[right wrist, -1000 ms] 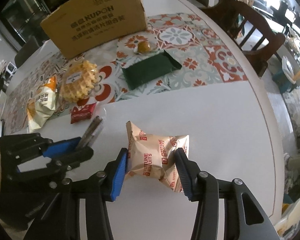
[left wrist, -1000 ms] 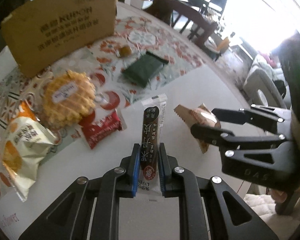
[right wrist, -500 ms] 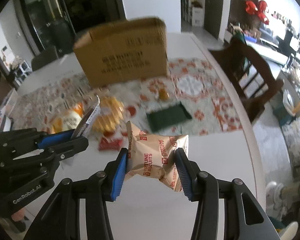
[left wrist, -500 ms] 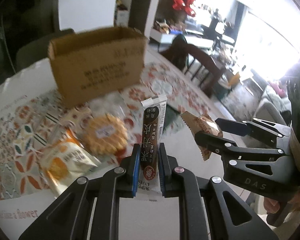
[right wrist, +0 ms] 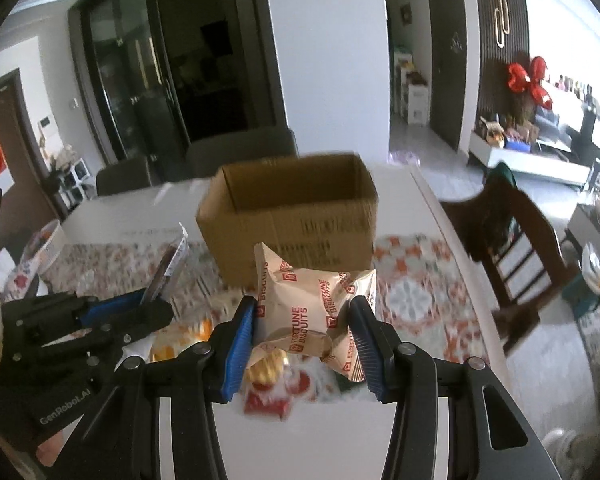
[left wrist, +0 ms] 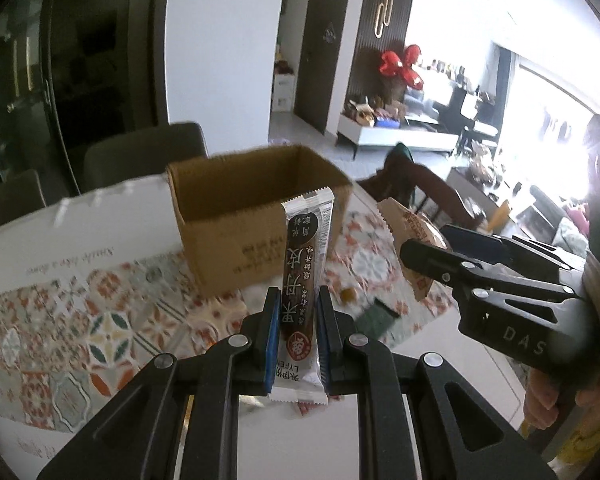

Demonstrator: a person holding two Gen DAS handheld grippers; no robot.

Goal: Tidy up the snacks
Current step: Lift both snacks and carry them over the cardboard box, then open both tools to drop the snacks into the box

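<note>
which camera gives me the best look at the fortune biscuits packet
The right wrist view. The Fortune Biscuits packet sits centred and face-on in the right gripper, its red lettering readable. The left wrist view shows only an edge-on part of it behind that gripper's fingers.

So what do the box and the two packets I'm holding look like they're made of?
Box: plain brown corrugated cardboard, matte, with printed text and a raw open rim. Snack bar wrapper in the left gripper: thin glossy plastic film with crimped ends. Biscuit packet in the right gripper: crinkled beige film with a soft sheen, probably plastic, though it could be coated paper.
</note>
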